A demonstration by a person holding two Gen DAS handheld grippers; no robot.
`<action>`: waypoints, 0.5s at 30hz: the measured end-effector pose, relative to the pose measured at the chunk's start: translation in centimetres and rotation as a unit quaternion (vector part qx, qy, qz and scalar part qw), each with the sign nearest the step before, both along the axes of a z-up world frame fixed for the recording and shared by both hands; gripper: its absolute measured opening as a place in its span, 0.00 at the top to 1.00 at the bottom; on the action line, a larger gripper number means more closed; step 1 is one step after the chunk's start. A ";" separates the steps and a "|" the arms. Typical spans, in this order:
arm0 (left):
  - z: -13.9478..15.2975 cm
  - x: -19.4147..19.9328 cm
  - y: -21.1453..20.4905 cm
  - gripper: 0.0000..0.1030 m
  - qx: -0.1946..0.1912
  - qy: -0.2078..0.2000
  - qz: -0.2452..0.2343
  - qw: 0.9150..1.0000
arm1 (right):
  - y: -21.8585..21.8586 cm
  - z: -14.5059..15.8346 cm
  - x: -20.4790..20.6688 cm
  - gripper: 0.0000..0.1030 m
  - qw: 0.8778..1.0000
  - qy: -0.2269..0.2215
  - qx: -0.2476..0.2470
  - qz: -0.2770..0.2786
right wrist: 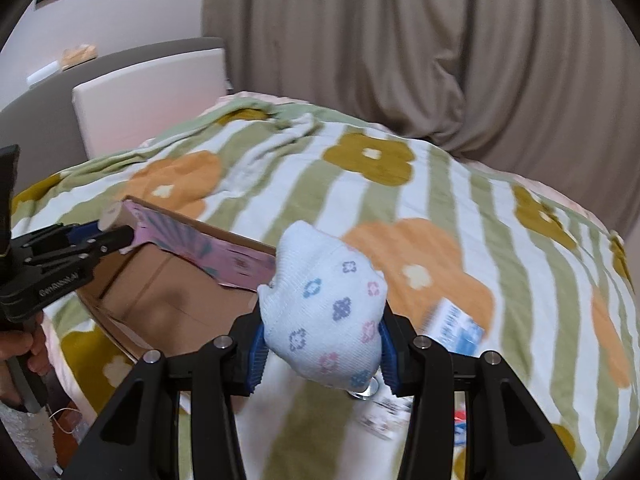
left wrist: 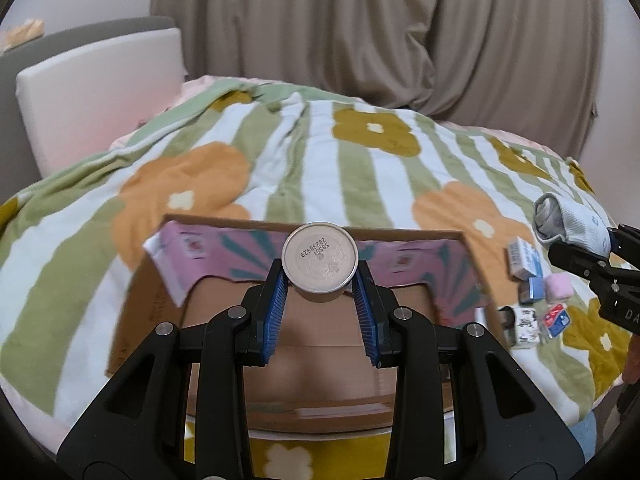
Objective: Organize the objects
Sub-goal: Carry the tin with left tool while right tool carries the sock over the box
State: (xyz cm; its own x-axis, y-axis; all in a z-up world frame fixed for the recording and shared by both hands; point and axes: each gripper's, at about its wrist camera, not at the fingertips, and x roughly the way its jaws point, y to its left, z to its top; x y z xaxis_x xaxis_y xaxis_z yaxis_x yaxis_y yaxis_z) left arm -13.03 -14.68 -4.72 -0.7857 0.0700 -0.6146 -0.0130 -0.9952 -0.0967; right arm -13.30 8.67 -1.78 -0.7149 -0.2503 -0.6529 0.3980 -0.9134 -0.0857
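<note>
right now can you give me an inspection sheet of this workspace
surface: bed under a striped flower blanket, rumpled at the far end
job's things: open box on the blanket; can in the left gripper above it; rolled sock in the right gripper
clutter: small packets on the blanket right of the box
grippers: both jaws shut on their loads
cables: nothing seen
surroundings: curtain behind, headboard at left
</note>
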 end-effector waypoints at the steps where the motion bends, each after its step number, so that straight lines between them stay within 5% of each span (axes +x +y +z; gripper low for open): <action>1: -0.1 0.0 -0.7 0.71 0.001 -0.001 0.003 1.000 | -0.8 0.0 -0.1 0.59 1.000 -0.001 0.000 0.006; 15: -3.3 -1.3 -6.3 0.71 0.024 -0.037 0.024 0.999 | -11.3 -2.9 -1.3 0.59 0.995 -0.058 0.002 0.085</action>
State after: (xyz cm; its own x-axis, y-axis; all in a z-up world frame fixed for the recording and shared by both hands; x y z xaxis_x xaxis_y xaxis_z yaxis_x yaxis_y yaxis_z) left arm -14.38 -20.95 -8.05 -0.7412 0.0638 -0.6683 0.0440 -0.9887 -0.1431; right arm -14.63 -2.63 -4.70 -0.5821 -0.3583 -0.7299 0.5539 -0.8319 -0.0334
